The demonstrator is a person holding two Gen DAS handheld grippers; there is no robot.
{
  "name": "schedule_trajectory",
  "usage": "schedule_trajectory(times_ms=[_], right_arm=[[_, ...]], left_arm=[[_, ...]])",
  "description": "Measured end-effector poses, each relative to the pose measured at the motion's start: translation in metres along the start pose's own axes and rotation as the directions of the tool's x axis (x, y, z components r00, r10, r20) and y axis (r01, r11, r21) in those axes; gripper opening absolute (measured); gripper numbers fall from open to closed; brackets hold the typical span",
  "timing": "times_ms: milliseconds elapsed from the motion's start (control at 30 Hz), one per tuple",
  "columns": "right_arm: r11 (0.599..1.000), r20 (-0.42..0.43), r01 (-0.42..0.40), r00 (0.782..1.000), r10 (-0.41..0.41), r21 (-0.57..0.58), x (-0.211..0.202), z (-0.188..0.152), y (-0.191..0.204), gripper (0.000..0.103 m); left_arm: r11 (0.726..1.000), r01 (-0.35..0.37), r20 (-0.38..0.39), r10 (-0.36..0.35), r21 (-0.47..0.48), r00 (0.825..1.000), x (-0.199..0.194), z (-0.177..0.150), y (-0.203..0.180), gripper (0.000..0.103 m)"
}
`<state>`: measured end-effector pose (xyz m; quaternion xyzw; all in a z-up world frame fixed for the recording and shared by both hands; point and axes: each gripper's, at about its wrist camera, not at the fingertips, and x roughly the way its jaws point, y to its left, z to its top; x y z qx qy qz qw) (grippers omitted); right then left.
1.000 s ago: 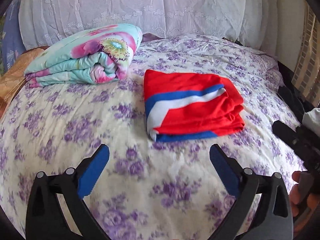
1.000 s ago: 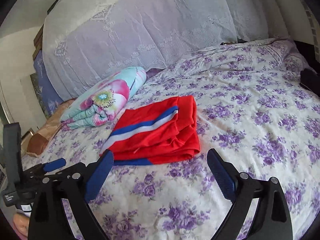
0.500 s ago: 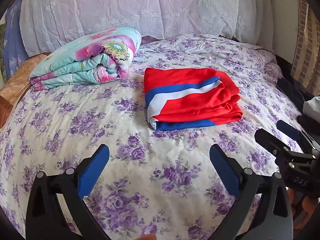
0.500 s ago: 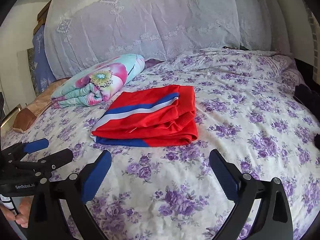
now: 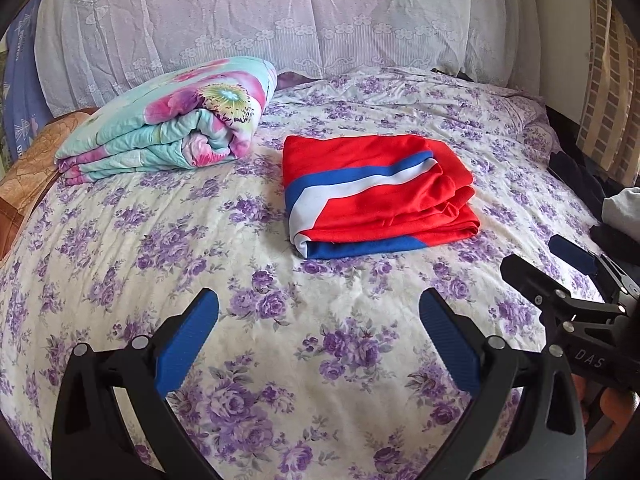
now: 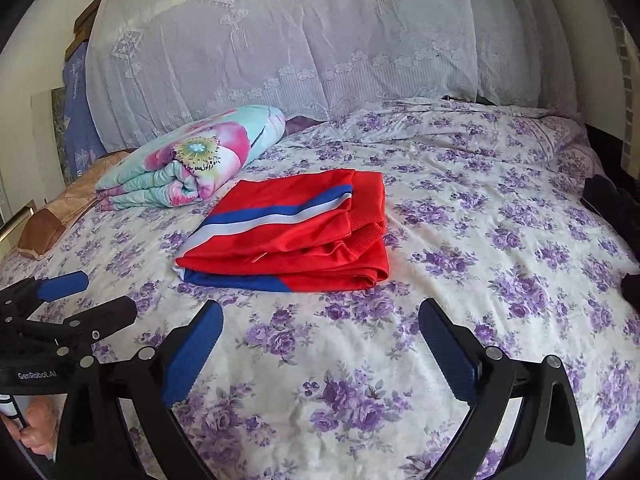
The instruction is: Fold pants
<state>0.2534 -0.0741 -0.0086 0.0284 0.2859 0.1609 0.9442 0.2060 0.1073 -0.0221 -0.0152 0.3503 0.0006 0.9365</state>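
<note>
Red pants (image 5: 376,196) with a blue and white stripe lie folded in a flat stack on the purple-flowered bedsheet (image 5: 160,248). They also show in the right wrist view (image 6: 292,232). My left gripper (image 5: 318,316) is open and empty, held above the sheet well short of the pants. My right gripper (image 6: 320,324) is open and empty, also short of the pants. Each gripper shows in the other's view: the right one at the right edge (image 5: 560,264), the left one at the left edge (image 6: 84,292).
A folded floral quilt (image 5: 172,128) lies at the back left of the bed. A lace-covered headboard (image 5: 280,20) stands behind. A brown pillow (image 6: 60,212) sits at the far left. Dark clothes (image 5: 576,176) lie at the bed's right edge.
Both grippers have drawn back from the pants and risen a little, staying open. The pants have not moved.
</note>
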Motion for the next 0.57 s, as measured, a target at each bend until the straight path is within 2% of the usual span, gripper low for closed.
schedule_trajectory(times_ms=[267, 567], right_arm=[[1.000, -0.007, 0.002, 1.000, -0.002, -0.014, 0.0024, -0.0017, 0.0015, 0.099], [1.000, -0.007, 0.000, 1.000, 0.000, -0.014, 0.0023, -0.0015, 0.0015, 0.099]], left_arm=[[1.000, -0.011, 0.023, 0.010, 0.027, 1.000, -0.0023, -0.0006, -0.0052, 0.098], [1.000, 0.003, 0.013, -0.003, 0.027, 1.000, -0.0008, -0.0008, -0.0067, 0.098]])
